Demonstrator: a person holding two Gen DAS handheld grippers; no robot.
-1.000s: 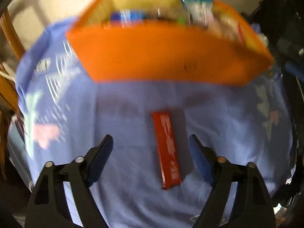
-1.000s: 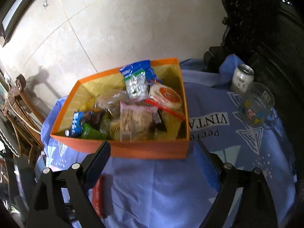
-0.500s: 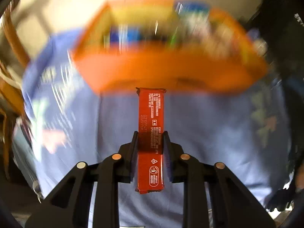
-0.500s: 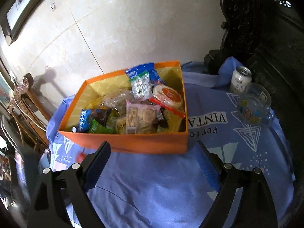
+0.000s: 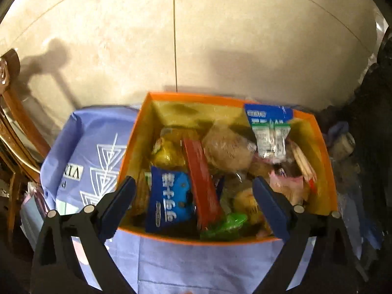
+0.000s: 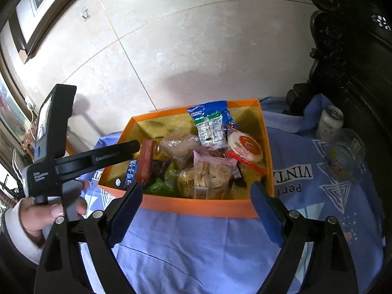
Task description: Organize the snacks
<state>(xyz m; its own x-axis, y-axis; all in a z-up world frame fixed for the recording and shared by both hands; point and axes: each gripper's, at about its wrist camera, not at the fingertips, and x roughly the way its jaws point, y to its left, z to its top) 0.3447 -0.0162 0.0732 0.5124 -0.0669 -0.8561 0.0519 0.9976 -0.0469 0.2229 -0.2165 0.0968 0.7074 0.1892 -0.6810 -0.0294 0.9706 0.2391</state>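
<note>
An orange box (image 5: pixel 328 171) full of snack packets stands on the blue tablecloth (image 5: pixel 208 264). My left gripper (image 5: pixel 193 181) hangs over the box's near-left part, its jaws opening wide and its pads touching nothing. Below them a long red snack bar (image 5: pixel 196 156) lies loose and slanted on the other packets, beside a blue packet (image 5: pixel 169 201). In the right wrist view the red bar (image 6: pixel 145 161) shows blurred just past the left gripper's finger (image 6: pixel 110 155). My right gripper (image 6: pixel 196 187) stands open and empty before the box's front wall (image 6: pixel 196 205).
A drink can (image 6: pixel 329 122) and a glass mug (image 6: pixel 345 152) stand on the cloth right of the box. A person's hand (image 6: pixel 36 215) grips the left tool. A wooden chair (image 5: pixel 14 122) is at the left, dark carved furniture (image 6: pixel 343 49) at the right.
The left gripper shut on the red bar lying on the cloth, lifted it up over the box and opened; the bar now lies in the box. The right gripper rose slightly.
</note>
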